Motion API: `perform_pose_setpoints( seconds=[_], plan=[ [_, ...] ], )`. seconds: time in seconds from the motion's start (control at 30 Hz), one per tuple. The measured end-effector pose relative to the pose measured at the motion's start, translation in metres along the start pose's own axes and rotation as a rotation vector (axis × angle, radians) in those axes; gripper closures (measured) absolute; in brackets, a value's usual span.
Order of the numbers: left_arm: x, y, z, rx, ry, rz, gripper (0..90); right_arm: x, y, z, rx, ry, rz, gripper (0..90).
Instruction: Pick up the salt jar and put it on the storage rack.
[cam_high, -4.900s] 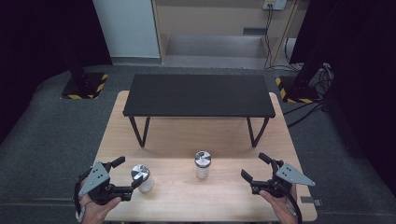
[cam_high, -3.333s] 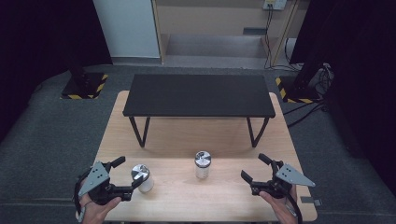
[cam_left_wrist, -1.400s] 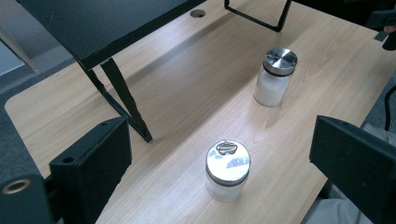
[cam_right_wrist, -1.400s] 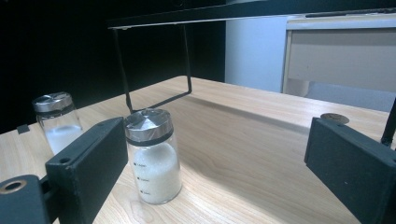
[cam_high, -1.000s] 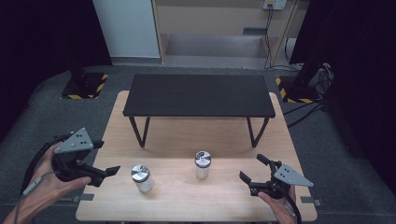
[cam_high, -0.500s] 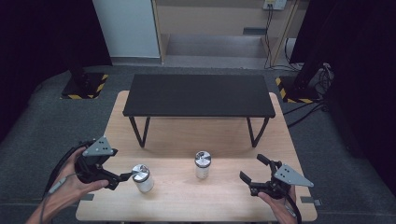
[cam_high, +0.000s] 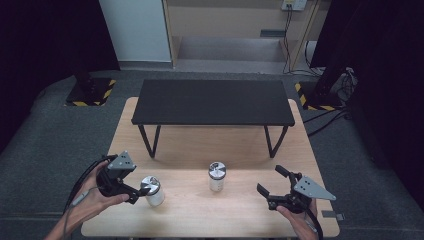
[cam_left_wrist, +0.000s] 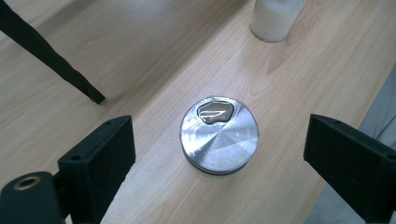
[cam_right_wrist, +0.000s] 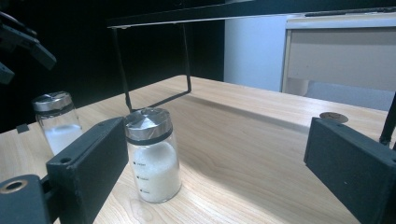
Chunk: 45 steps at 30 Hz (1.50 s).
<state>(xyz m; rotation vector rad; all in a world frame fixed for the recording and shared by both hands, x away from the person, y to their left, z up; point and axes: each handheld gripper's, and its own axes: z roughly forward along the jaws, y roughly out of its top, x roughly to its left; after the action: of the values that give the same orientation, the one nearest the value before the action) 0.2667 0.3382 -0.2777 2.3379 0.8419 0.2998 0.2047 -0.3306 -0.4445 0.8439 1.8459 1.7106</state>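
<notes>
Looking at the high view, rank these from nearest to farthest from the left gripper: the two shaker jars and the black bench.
1. Left shaker jar, right at the left gripper, by its open jaws.
2. Middle shaker jar, farther right, near the table's centre.
3. Black bench, at the far side of the table; its near left leg comes closer, yet stays behind both jars.

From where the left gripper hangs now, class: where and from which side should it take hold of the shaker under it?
Grip the shaker at its round metal cap, coming straight down from above. It stands upright, and the left gripper already has a jaw open on each side without touching; the clear sides suit a straight pinch.
</notes>
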Motion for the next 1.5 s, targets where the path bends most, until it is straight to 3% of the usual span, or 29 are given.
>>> perform_pose_setpoints(
  seconds=[0.23,0.6,0.97,1.2,1.3,1.5],
  plan=[
    [0.002,-0.002,0.022,0.019,-0.005,-0.007,9.6,0.000,0.000,0.000,0.001,0.000,-0.002,6.4],
    [0.004,-0.007,0.042,0.036,-0.010,-0.022,12.2,0.000,0.000,0.000,0.000,-0.001,0.000,6.4],
    [0.004,-0.013,0.049,0.040,-0.004,-0.026,18.7,0.000,0.000,0.000,0.004,-0.001,0.001,6.4],
    [0.003,-0.013,0.052,0.037,-0.022,-0.011,30.7,0.000,0.000,0.000,0.004,-0.002,0.002,6.4],
    [0.000,-0.012,0.052,0.038,-0.011,0.002,31.4,0.000,0.000,0.000,0.004,-0.001,0.002,6.4],
    [0.002,-0.015,0.049,0.014,-0.018,-0.015,32.2,0.000,0.000,0.000,0.005,-0.001,0.002,6.4]
  ],
)
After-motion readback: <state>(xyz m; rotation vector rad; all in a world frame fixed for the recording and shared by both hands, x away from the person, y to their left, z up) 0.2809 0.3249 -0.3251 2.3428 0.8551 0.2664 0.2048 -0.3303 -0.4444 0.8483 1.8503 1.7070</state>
